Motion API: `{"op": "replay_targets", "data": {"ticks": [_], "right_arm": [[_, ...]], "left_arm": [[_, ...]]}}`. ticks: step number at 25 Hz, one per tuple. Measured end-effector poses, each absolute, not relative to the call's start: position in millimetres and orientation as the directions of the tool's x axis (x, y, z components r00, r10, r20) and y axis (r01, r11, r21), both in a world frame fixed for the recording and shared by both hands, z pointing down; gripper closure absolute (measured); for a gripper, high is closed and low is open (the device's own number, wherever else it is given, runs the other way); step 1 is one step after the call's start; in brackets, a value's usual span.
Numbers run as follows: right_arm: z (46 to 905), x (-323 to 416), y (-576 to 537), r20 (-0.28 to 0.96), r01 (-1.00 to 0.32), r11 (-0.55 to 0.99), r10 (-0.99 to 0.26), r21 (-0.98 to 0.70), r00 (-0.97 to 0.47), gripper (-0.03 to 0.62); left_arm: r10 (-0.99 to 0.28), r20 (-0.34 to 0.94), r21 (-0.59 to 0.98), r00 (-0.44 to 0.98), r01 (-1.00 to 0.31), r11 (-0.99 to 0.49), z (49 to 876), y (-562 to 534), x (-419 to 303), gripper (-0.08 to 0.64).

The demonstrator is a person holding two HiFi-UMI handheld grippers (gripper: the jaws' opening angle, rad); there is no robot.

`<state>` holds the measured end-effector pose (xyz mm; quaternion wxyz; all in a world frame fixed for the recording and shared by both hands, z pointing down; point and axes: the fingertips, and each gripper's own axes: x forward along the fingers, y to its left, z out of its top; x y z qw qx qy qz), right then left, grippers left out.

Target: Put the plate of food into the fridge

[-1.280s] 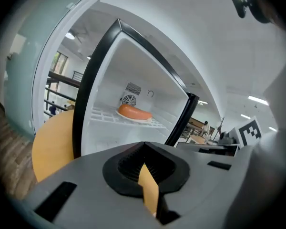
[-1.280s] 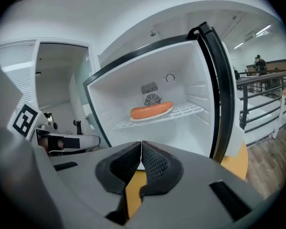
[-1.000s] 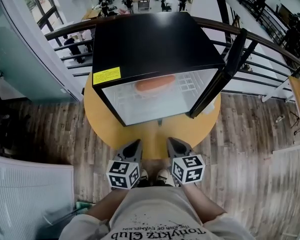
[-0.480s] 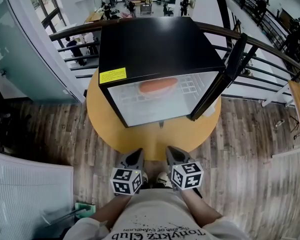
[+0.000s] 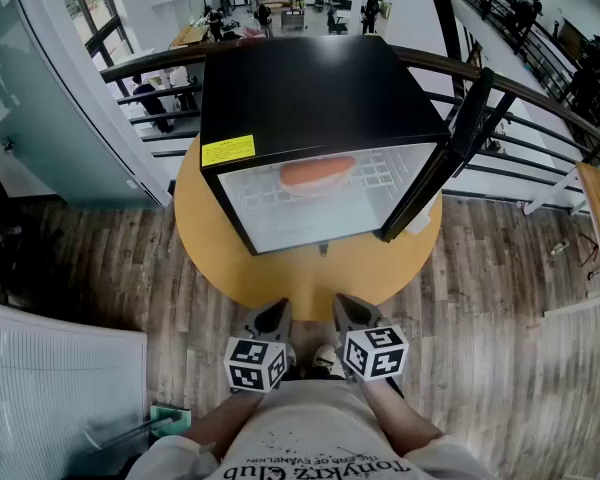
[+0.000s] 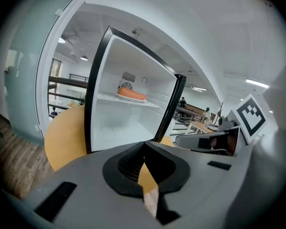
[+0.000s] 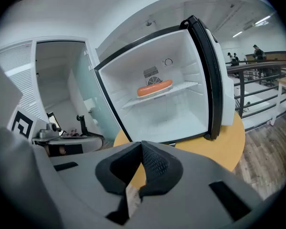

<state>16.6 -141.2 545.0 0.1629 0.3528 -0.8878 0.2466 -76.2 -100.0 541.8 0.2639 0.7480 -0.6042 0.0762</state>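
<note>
A small black fridge (image 5: 310, 93) stands on a round wooden table (image 5: 280, 268) with its door (image 5: 445, 143) swung open to the right. Inside, on the wire shelf, sits a plate with an orange sausage-like food (image 5: 317, 173) (image 6: 131, 94) (image 7: 155, 88). My left gripper (image 5: 273, 318) and right gripper (image 5: 352, 313) are held side by side close to my body, at the table's near edge, well short of the fridge. Both have their jaws together with nothing between them.
A dark metal railing (image 5: 520, 93) curves behind the table, with a lower floor and people beyond it. A frosted glass wall (image 5: 40, 118) rises at left. A white slatted panel (image 5: 50, 388) lies at lower left on the wood floor.
Both grippers have drawn back a little toward my body. The view has shifted slightly, so the fridge sits a bit more to the right. The plate stays on the shelf.
</note>
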Motion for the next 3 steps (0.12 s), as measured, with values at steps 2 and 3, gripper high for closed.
{"op": "replay_targets", "data": {"ticks": [2,3], "right_arm": [[544.9,16.3,-141.3,0.463,-0.707,0.629,-0.546,-0.323,-0.698,0.567],[544.9,16.2,-141.4,0.464,-0.707,0.629,-0.546,-0.323,-0.698,0.566]], "left_arm": [[-0.863,0.434,0.307,0.259,-0.943,-0.129,541.9,-100.5,-76.4,0.537],[-0.863,0.434,0.31,0.259,-0.942,-0.127,541.9,-100.8,-76.6,0.537]]}}
